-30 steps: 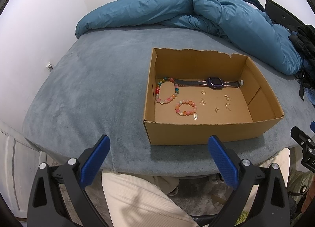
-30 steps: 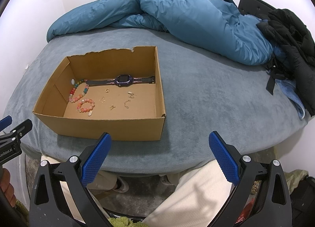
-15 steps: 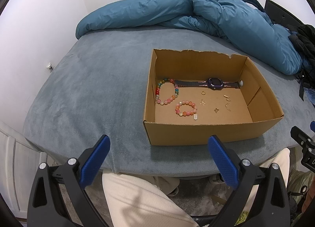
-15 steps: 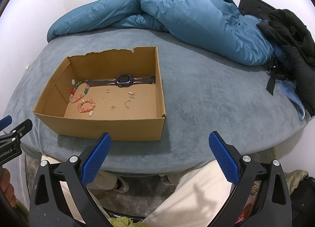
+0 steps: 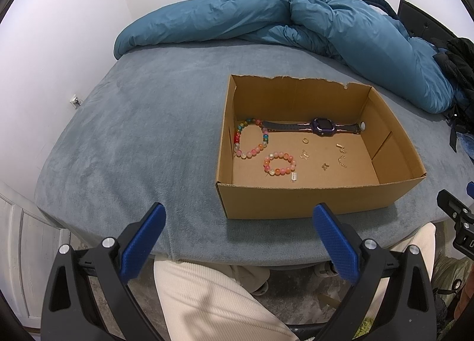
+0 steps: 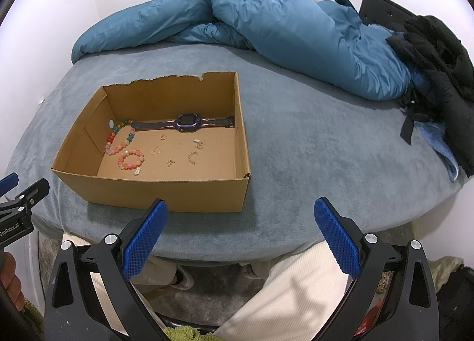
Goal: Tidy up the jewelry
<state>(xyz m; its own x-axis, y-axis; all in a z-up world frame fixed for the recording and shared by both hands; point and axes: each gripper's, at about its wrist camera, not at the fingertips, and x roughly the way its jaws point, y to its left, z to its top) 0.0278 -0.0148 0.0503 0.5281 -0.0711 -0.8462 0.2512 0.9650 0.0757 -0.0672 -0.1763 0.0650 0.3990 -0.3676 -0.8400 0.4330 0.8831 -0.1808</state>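
Cardboard box [image 5: 321, 199] sat on the grey bed cover [image 5: 142, 139], ahead and to the right of the left gripper [image 5: 237, 240] and ahead-left of the right gripper [image 6: 238, 236]; both grippers hung short of the bed edge, jaws spread wide and holding nothing. All the jewelry lay inside the box, spaced apart on its floor. That layout fitted either a sorted box at the close or pieces awaiting sorting, so no step could be named. Along the far wall stretched a purple watch [image 5: 321, 126]. At the left wall curled a multicoloured bead bracelet [image 5: 251, 136], with a smaller pink bead bracelet [image 5: 280, 165] nearer the grippers. Tiny gold pieces [image 5: 326, 167] dotted the middle, too small to identify.
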